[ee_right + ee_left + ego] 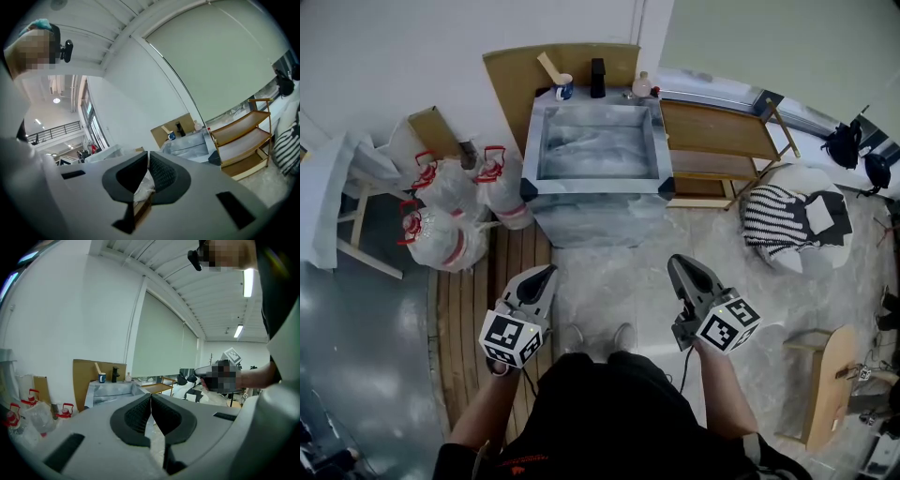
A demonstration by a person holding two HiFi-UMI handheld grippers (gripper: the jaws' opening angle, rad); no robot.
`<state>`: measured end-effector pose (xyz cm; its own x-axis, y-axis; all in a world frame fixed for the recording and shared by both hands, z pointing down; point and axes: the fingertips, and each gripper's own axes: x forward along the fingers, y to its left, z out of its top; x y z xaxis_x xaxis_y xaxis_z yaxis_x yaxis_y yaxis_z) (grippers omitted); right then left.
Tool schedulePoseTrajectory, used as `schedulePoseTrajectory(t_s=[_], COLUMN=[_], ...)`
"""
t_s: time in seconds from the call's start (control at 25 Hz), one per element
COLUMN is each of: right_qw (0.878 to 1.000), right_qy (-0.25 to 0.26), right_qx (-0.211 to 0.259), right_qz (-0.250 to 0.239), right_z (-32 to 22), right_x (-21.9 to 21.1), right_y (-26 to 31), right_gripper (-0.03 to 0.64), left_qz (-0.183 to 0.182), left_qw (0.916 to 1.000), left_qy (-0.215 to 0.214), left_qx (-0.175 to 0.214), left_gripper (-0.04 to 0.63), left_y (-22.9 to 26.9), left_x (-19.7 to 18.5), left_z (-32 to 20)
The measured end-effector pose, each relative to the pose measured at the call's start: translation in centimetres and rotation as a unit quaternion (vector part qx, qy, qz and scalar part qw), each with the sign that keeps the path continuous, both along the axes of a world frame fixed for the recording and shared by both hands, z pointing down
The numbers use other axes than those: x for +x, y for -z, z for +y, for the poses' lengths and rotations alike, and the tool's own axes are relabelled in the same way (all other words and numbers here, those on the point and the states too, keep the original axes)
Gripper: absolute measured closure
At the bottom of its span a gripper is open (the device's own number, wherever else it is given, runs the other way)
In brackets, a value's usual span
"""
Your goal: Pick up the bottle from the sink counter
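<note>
A small pale bottle [642,86] stands on the back right corner of the sink counter [593,183], far ahead of both grippers. It also shows as a tiny bottle [128,377] in the left gripper view and as a bottle [197,125] in the right gripper view. My left gripper [547,273] is held low over the floor, left of centre, jaws shut and empty. My right gripper [674,263] is level with it on the right, also shut with nothing in it. The left gripper's [151,398] pads meet, and so do the right gripper's [147,158].
A blue mug [564,89] with a wooden stick and a black tap [597,78] share the counter's back edge. A wooden shelf rack [717,141] stands right of the sink, plastic bags [450,211] left, a striped cushion [778,220] right, a wooden stool [827,384] at the near right.
</note>
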<state>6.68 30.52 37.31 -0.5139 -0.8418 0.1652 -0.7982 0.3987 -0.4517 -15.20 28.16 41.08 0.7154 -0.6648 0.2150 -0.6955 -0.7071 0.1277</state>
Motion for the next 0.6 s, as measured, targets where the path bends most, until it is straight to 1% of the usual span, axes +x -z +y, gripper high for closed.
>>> schedulePoseTrajectory(t_s=[0.28,0.48,0.6], right_qw=[1.0,0.999,0.999], right_qy=[0.022,0.038,0.04], right_qx=[-0.012,-0.006,-0.004], right_qz=[-0.007,-0.003,-0.004], right_z=[0.9,1.2,1.4], right_x=[3.6,6.3,7.8], right_y=[-1.1,-1.0,-0.8], right_gripper=[0.612,0.612,0.612], left_qz=[-0.003,0.002,0.0], left_qw=[0.9997,0.9991,0.9991], left_qy=[0.024,0.042,0.043], left_qx=[-0.005,0.001,0.003], left_gripper=[0.575,0.575,0.575], left_y=[-0.3,0.1,0.2], left_x=[2.8,5.3,6.6], left_z=[1.1,1.9,2.2])
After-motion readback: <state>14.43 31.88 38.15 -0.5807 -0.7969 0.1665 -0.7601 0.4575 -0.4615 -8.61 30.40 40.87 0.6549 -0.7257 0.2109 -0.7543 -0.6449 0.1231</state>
